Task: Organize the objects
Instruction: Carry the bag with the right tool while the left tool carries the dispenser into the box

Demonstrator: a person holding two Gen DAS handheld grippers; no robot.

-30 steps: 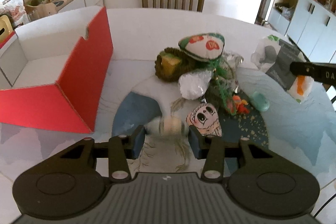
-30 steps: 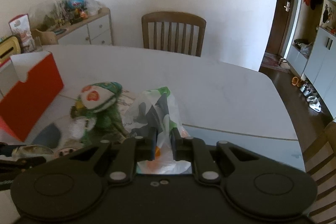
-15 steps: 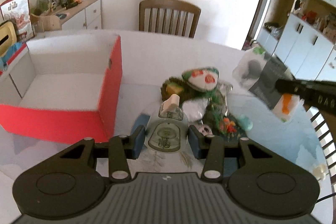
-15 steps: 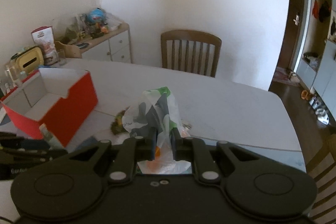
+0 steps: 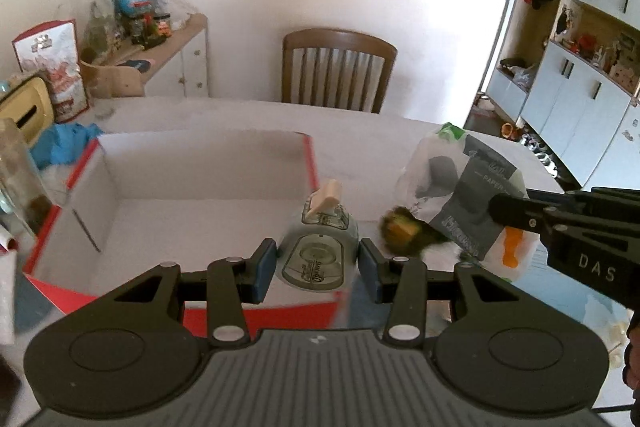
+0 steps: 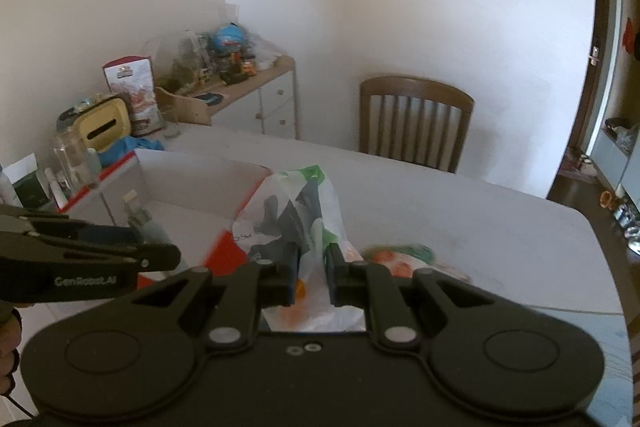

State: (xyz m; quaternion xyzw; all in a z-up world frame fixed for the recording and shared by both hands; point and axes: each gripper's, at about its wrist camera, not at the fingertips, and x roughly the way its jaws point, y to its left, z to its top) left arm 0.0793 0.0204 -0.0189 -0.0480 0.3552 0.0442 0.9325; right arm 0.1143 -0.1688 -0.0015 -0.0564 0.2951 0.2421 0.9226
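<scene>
- Left wrist view: left gripper clamped on a pale green bottle, carried over the near wall of the red box; box interior bare, nothing stowed yet
- Right wrist view: right gripper pinched together on a plastic bag, carried beside the box; green toy on the table awaits sorting

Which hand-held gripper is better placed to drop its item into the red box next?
Left, probably. The left hand-held gripper holds the small bottle in front of the red box's open white interior. The right hand-held gripper, shut on the plastic bag, sits off beside the box's right wall.
</scene>
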